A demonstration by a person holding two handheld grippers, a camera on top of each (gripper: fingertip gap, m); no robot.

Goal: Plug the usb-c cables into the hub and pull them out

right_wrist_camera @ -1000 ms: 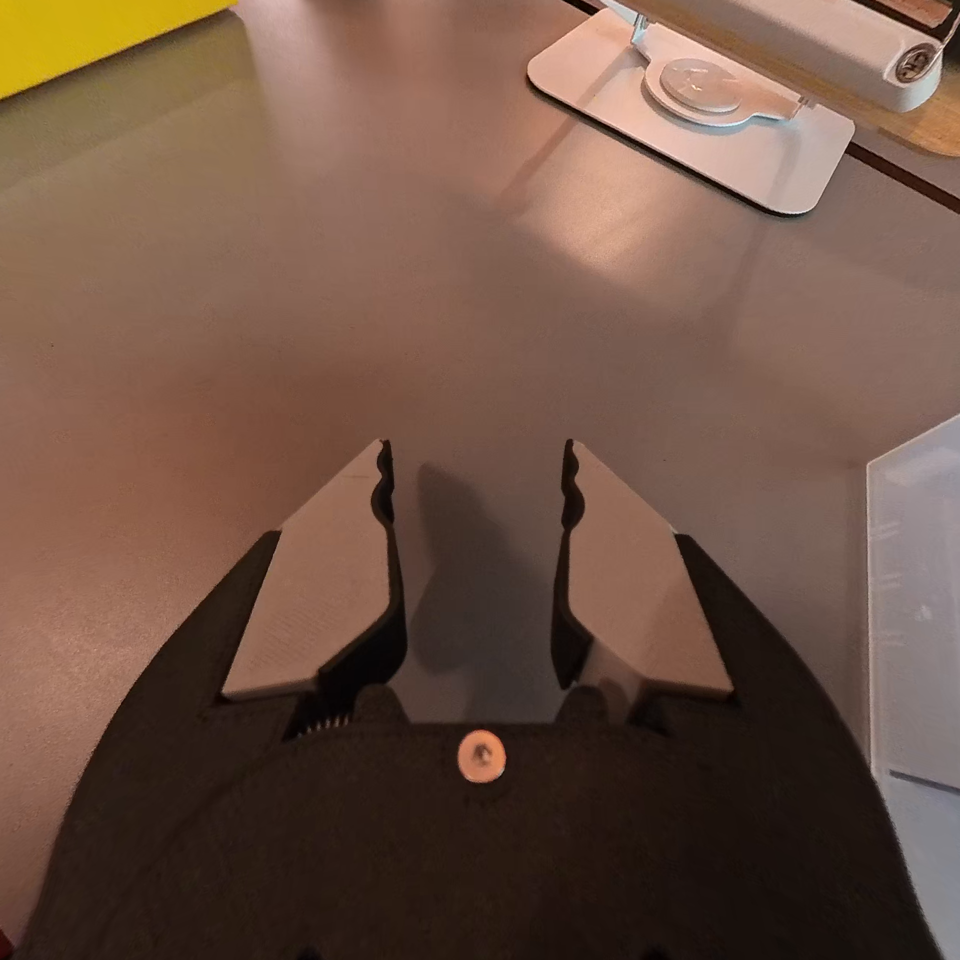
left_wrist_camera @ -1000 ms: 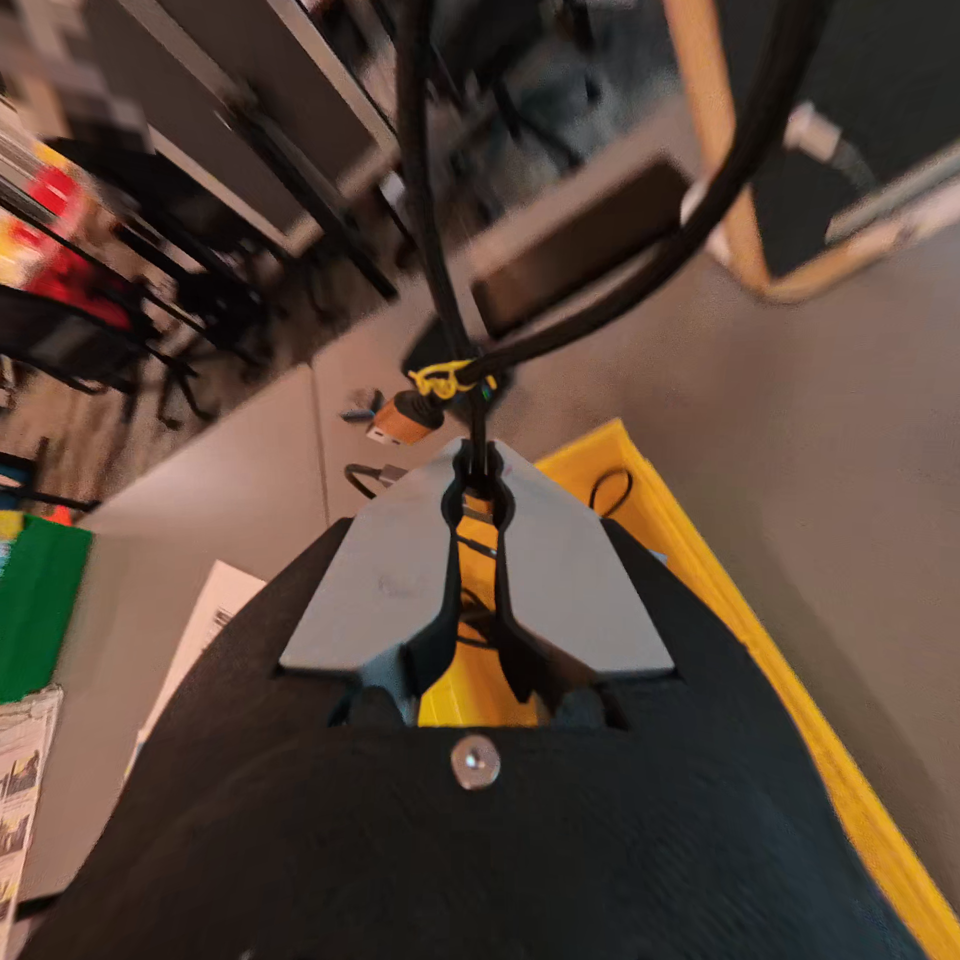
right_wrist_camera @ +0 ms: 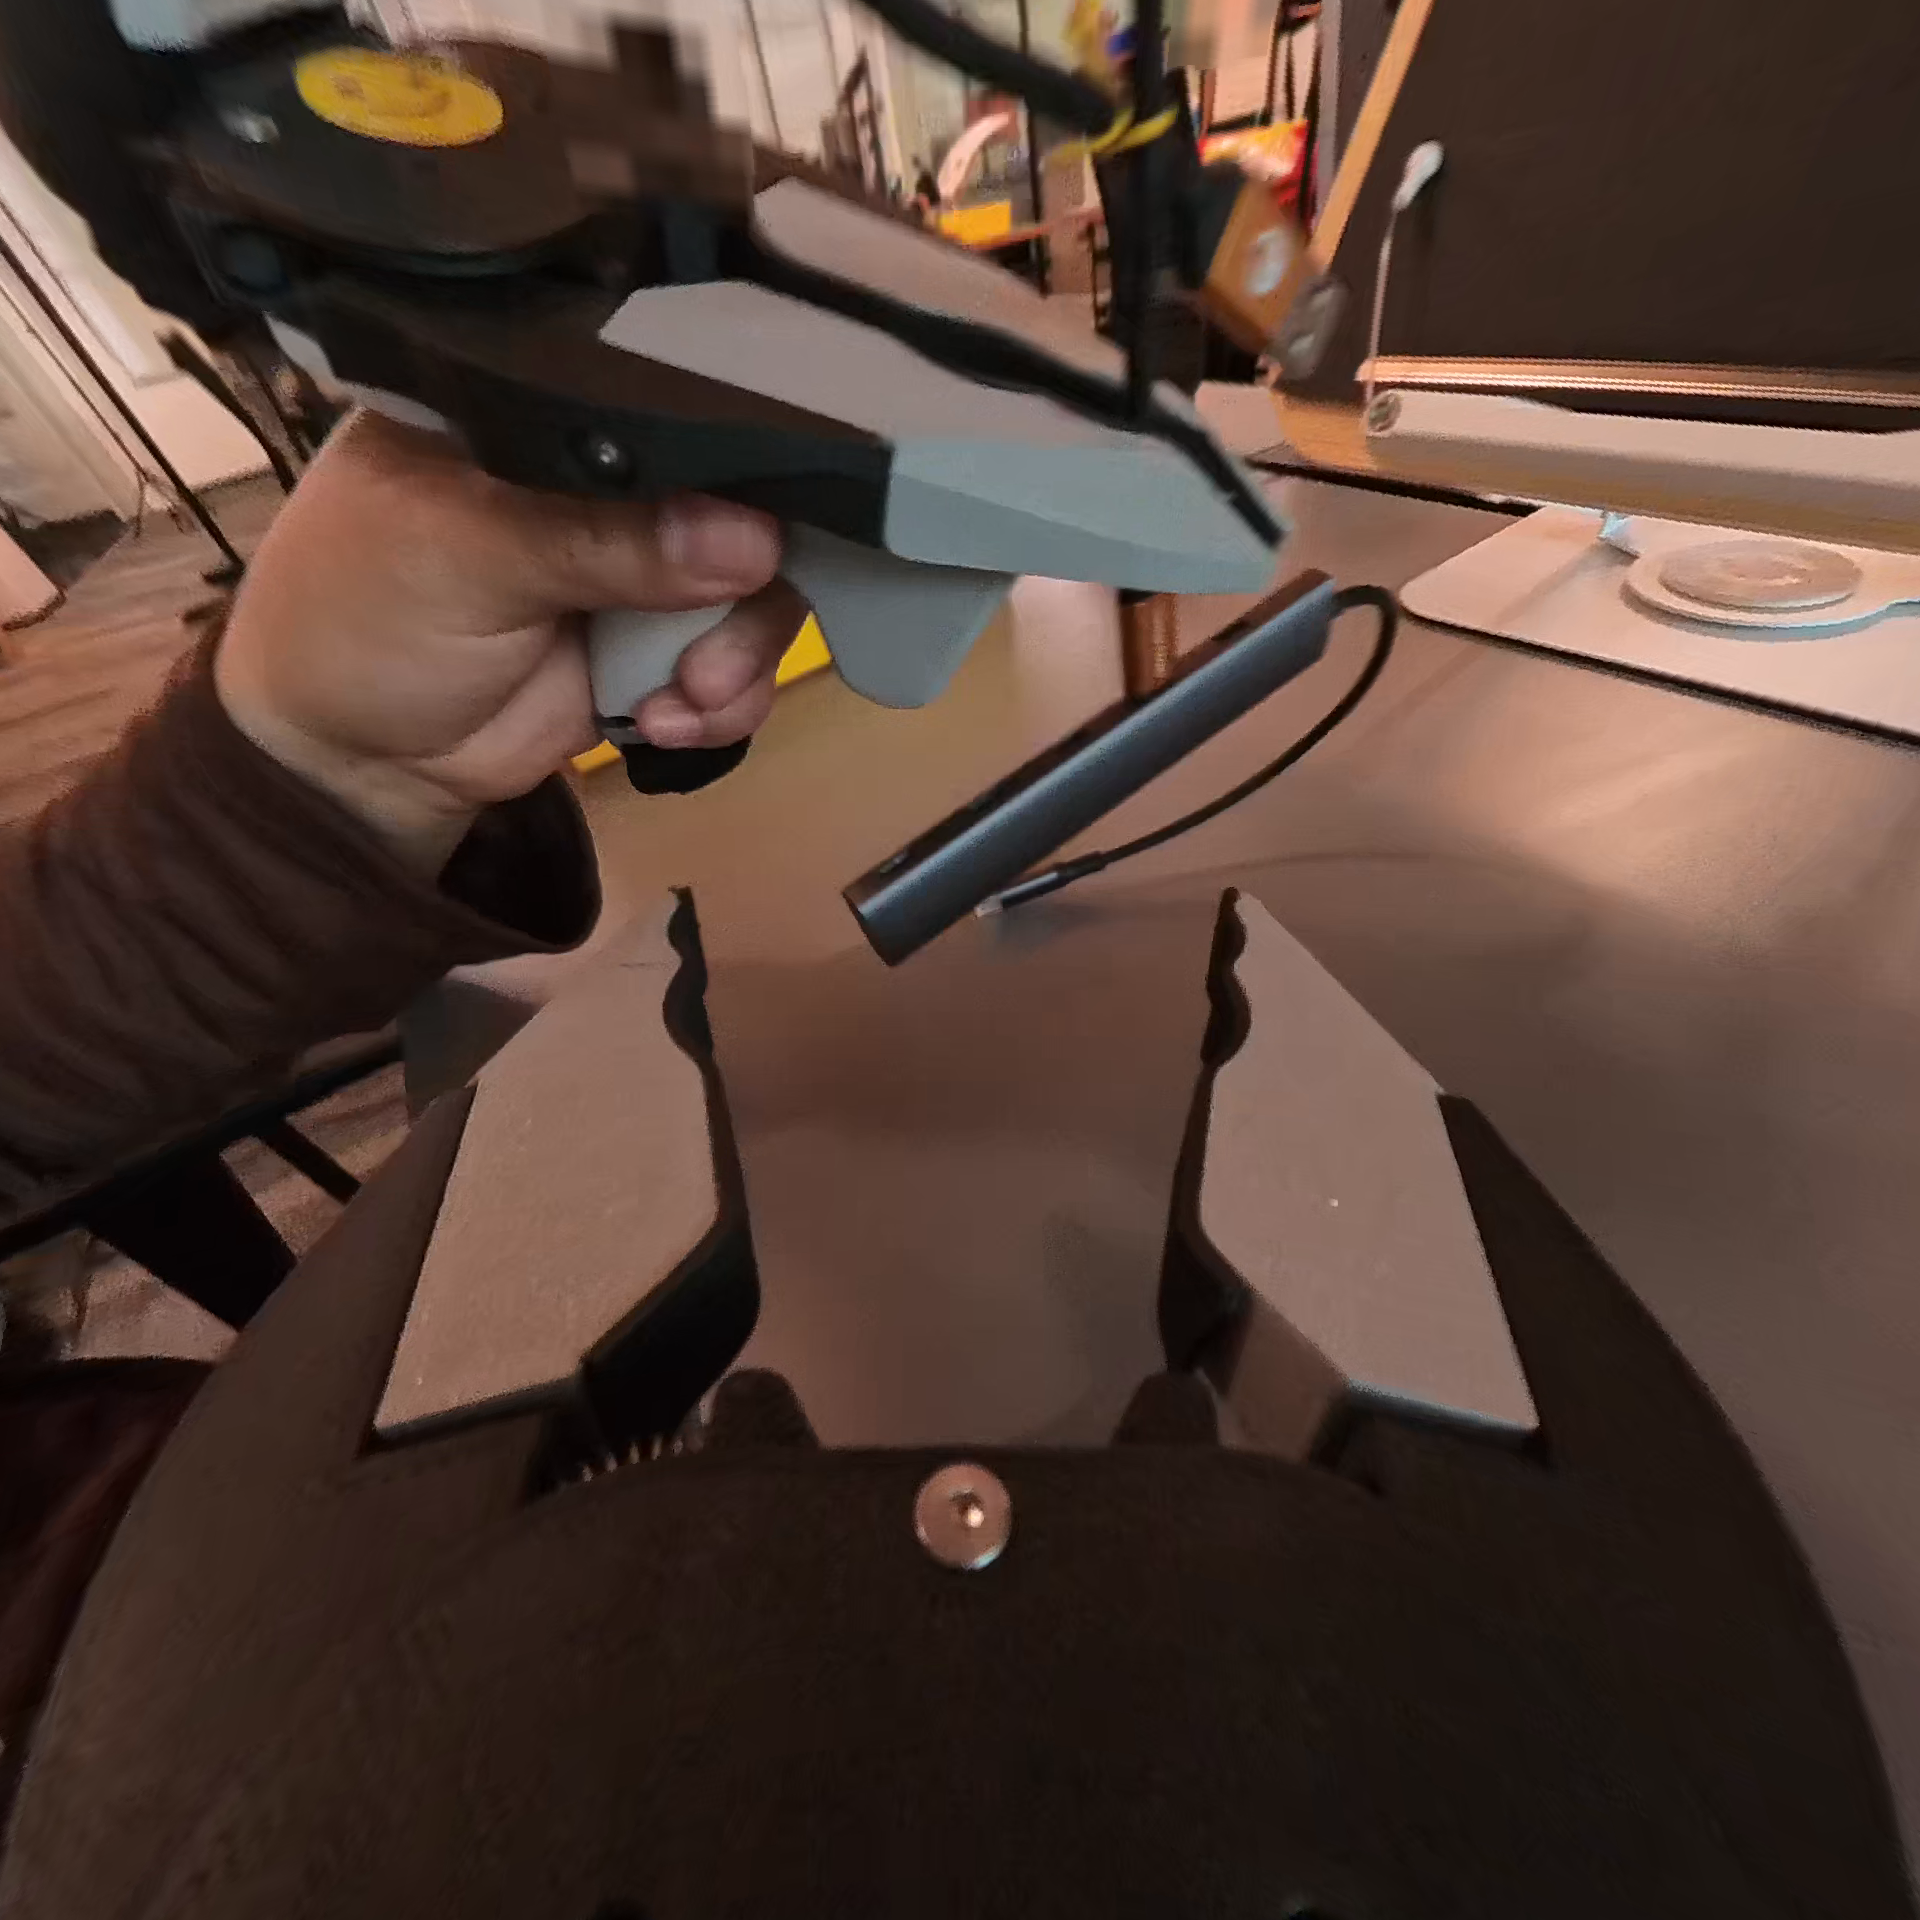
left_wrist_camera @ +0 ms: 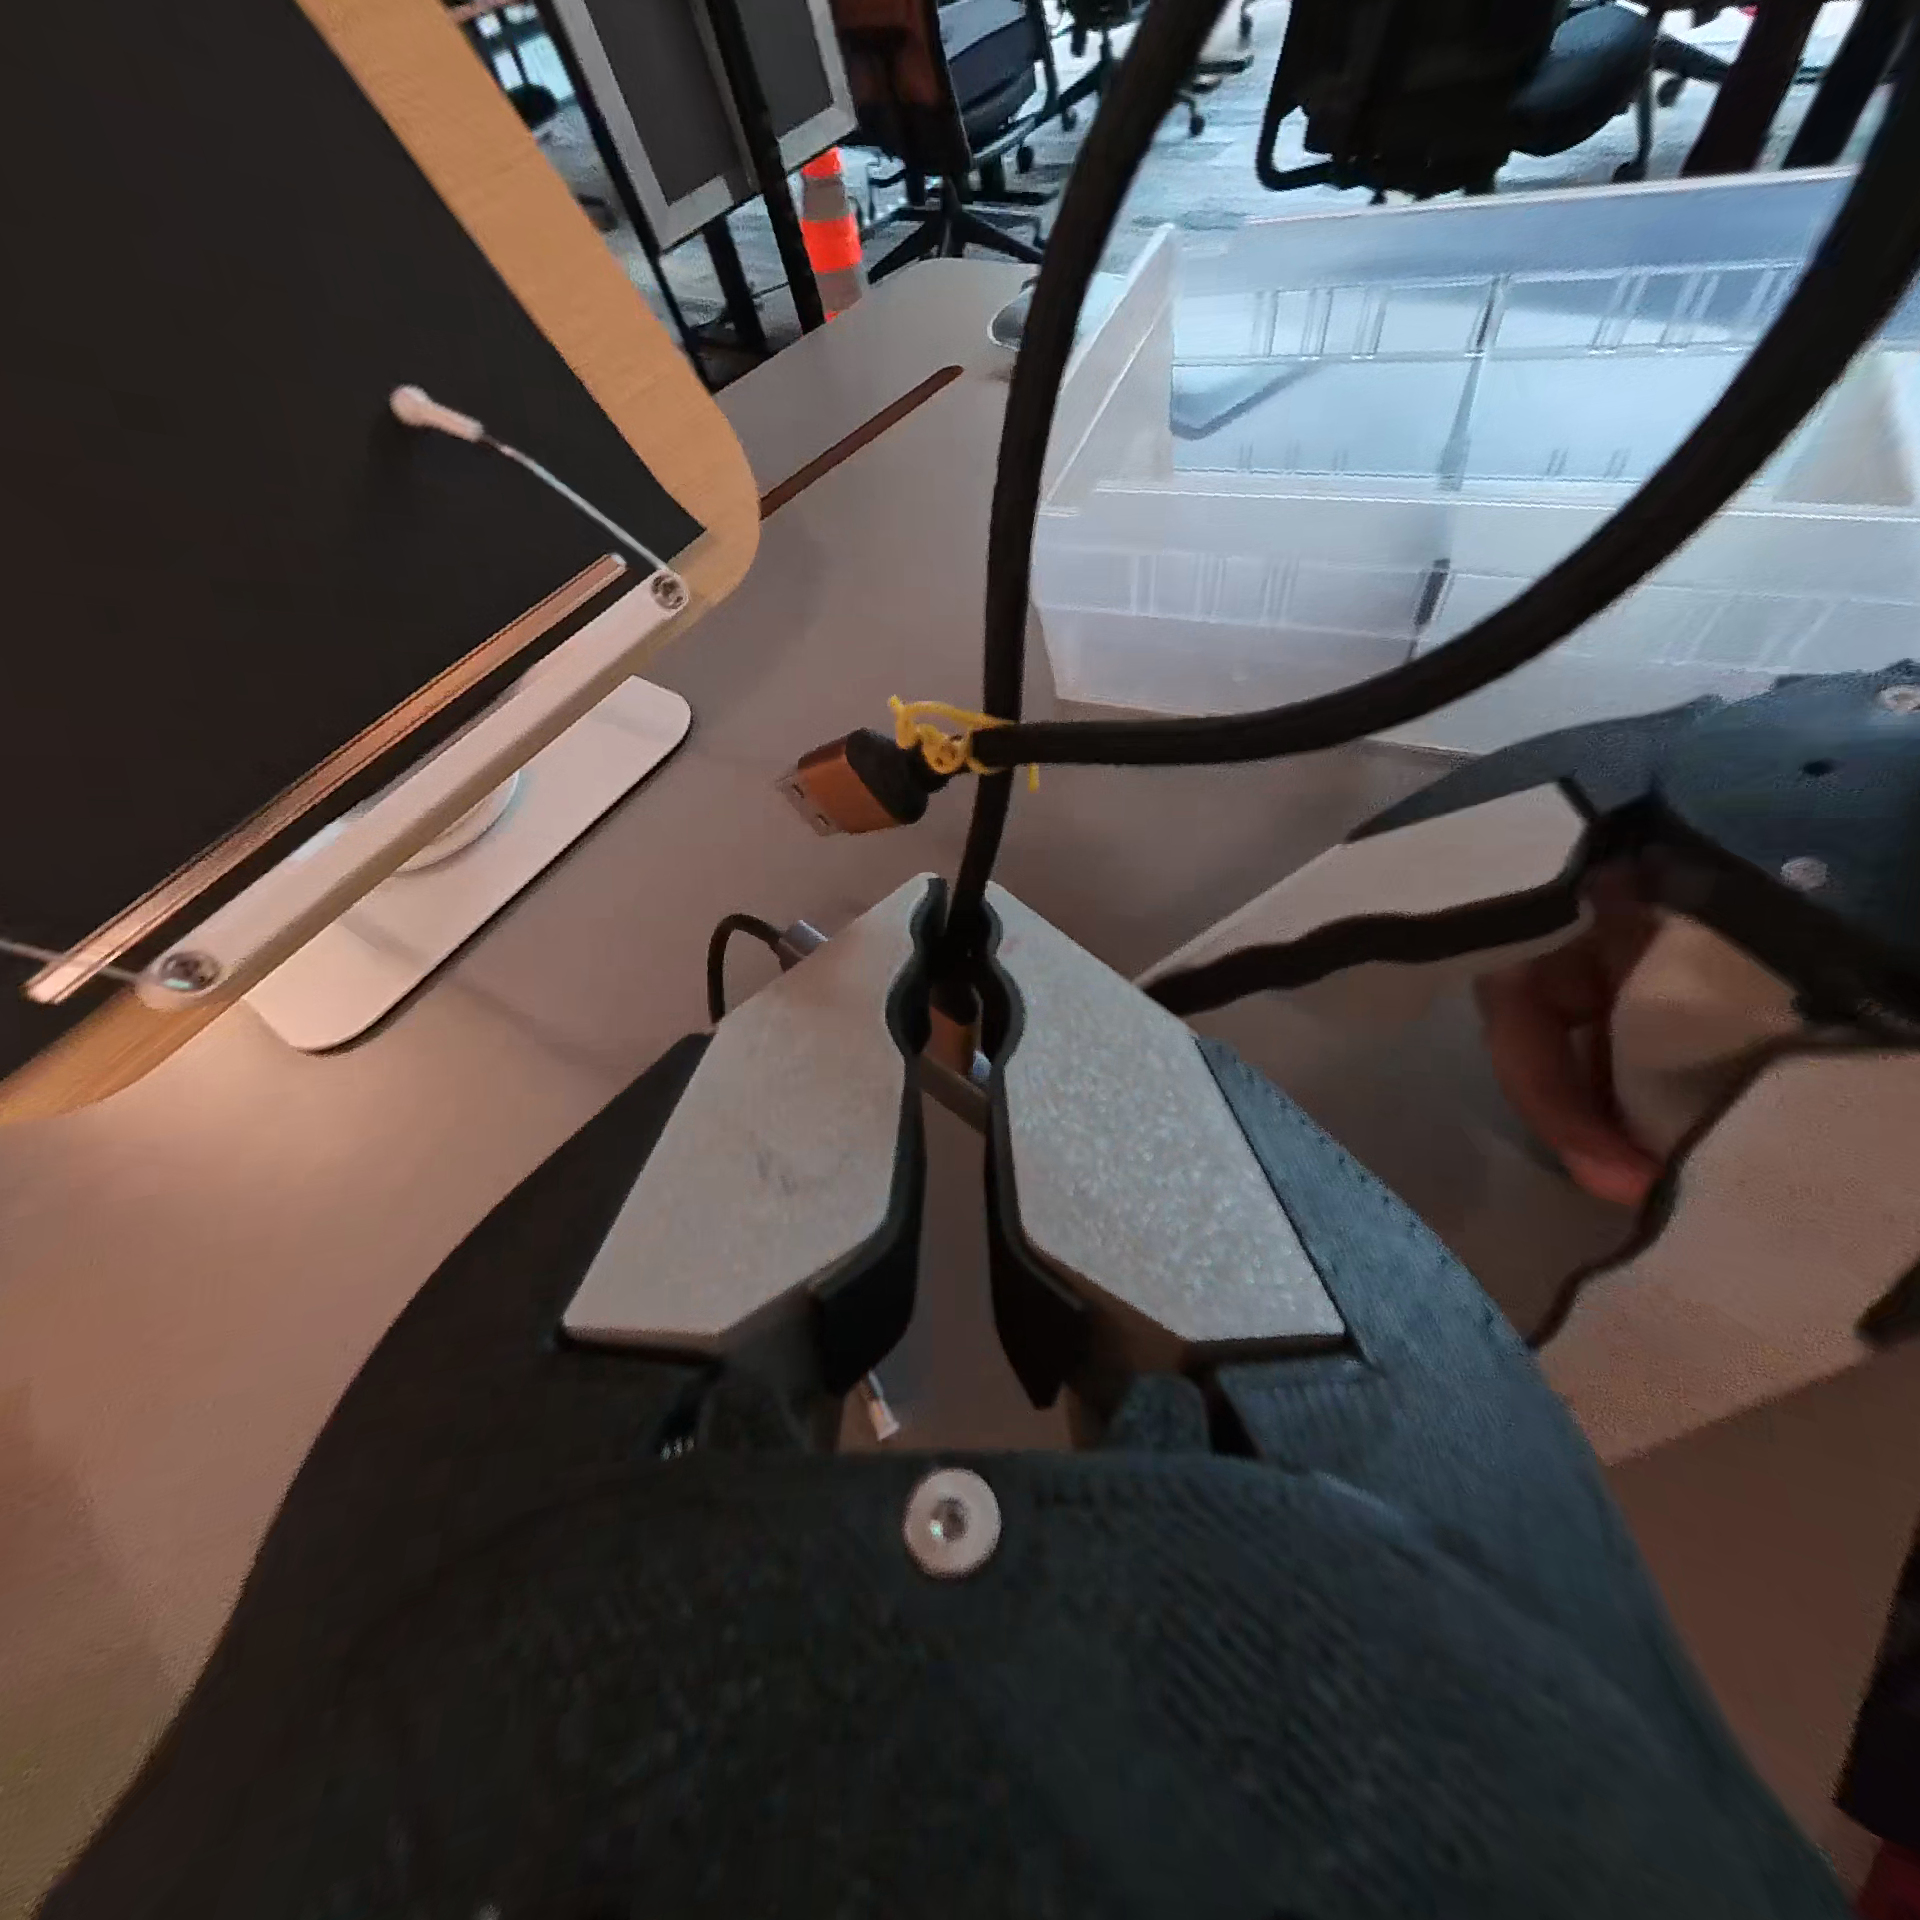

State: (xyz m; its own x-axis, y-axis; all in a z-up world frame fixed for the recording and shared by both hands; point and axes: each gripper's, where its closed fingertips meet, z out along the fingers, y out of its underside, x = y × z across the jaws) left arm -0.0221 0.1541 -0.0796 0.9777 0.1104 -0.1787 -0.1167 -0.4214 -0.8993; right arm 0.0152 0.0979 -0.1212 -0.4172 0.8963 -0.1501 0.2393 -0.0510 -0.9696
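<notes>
So we're at the grey matte tabletop, which takes up most of both views, with a wood-framed dark panel on a white metal stand at the back and a clear plastic organiser box off to one side. Our left gripper sits low over the desk, nose angled down, held by a hand in a brown sleeve squeezing its trigger. Its grey fingers are pinched together on the copper-coloured plug of a thick black braided cable, which loops up out of frame and comes back round to a second orange-copper plug bound to it with a yellow twist tie. Our right gripper hovers level just above the table, its jaws spread wide with nothing between them.

The slim dark grey aluminium hub lies flat on the tabletop just ahead of the right gripper's tips, its thin black pigtail lead curling back beside it. The held plug hangs right above the hub's far end; we can't tell if it's touching a port.

Looks to us like the first plug-in step. Next we'd want the right gripper to pin the hub so it doesn't skid, then line the plug up square and push it straight in.
</notes>
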